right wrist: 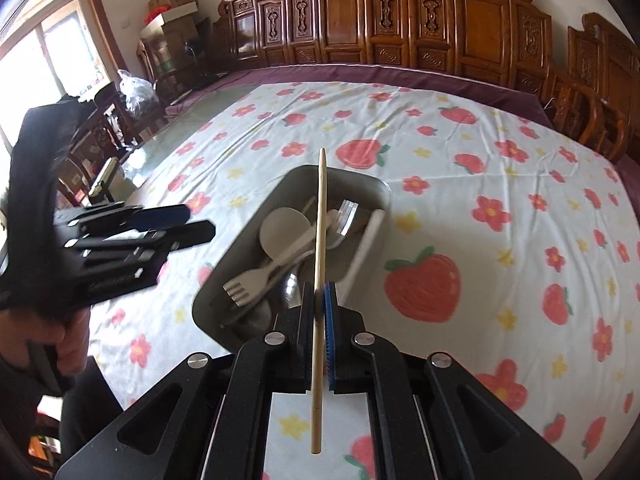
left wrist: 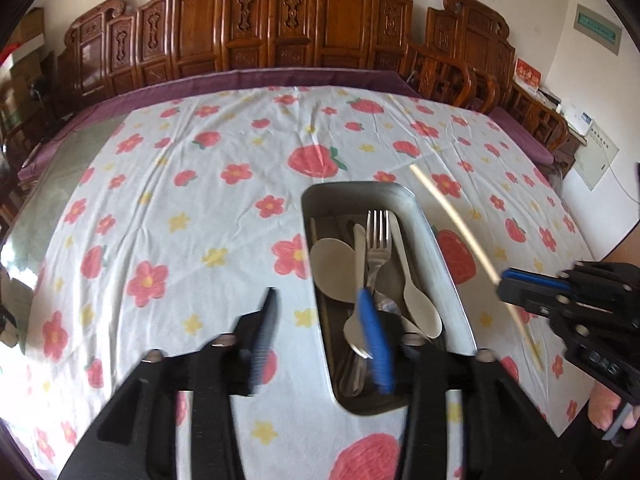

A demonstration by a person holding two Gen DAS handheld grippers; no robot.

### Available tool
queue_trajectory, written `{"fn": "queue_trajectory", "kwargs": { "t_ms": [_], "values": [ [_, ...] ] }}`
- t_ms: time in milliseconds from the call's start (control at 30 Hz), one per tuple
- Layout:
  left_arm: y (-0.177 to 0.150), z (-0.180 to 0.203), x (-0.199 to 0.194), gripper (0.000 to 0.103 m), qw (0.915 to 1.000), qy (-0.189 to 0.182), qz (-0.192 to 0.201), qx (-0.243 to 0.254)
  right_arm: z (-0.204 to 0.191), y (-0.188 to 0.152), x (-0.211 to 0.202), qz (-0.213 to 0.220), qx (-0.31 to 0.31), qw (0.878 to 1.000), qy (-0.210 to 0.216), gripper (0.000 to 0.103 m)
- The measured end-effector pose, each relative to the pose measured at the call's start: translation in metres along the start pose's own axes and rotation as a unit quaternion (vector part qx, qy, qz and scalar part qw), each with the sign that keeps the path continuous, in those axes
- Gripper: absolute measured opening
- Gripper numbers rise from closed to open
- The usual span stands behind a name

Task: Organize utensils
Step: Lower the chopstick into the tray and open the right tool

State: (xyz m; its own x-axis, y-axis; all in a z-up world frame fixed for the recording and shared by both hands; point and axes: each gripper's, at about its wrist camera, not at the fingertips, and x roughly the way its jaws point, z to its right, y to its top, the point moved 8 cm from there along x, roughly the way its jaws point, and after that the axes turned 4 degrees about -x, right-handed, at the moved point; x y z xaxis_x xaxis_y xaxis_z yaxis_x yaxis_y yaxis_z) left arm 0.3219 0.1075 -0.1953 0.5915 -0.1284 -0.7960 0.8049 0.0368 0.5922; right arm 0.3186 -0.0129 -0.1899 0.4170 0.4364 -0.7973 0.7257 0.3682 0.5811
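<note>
Right gripper (right wrist: 320, 304) was clamped on a chopstick (right wrist: 319, 280), held above the metal tray (right wrist: 208, 304) on the floral tablecloth (right wrist: 480, 160). Left gripper (left wrist: 320, 328) gaped wide, holding nothing, motion-blurred. Its blue finger (left wrist: 376, 340) hid part of the tray's fork (left wrist: 378, 240) and spoons (left wrist: 420, 304). Only the left view showed the fork tines clearly; the right view's tray contents were blurred.

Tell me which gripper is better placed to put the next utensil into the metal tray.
Right. The right gripper is already shut on the thin wooden chopstick, held above the rectangular metal tray. The left gripper is open and holds nothing.
</note>
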Motion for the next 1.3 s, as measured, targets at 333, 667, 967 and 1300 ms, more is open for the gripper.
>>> {"fn": "queue_trajectory", "kwargs": {
  "t_ms": [333,667,967,1300],
  "values": [
    [0.001,-0.023,-0.03,0.071,0.9991,0.014,0.039,-0.012,-0.022,0.017,0.042,-0.016,-0.005,1.0,0.014,0.006],
    [-0.002,-0.038,-0.035,0.071,0.9987,0.02,0.042,-0.019,-0.033,0.019,0.075,-0.047,-0.004,0.999,0.025,0.006],
    [-0.005,-0.039,-0.032,0.072,0.9991,0.022,0.031,-0.019,-0.015,0.023,0.087,-0.054,0.005,0.999,-0.002,0.006],
    [-0.007,-0.037,-0.034,0.072,0.999,0.026,0.031,-0.018,-0.02,0.027,0.075,-0.031,-0.005,0.999,0.012,0.008]
  ]
}}
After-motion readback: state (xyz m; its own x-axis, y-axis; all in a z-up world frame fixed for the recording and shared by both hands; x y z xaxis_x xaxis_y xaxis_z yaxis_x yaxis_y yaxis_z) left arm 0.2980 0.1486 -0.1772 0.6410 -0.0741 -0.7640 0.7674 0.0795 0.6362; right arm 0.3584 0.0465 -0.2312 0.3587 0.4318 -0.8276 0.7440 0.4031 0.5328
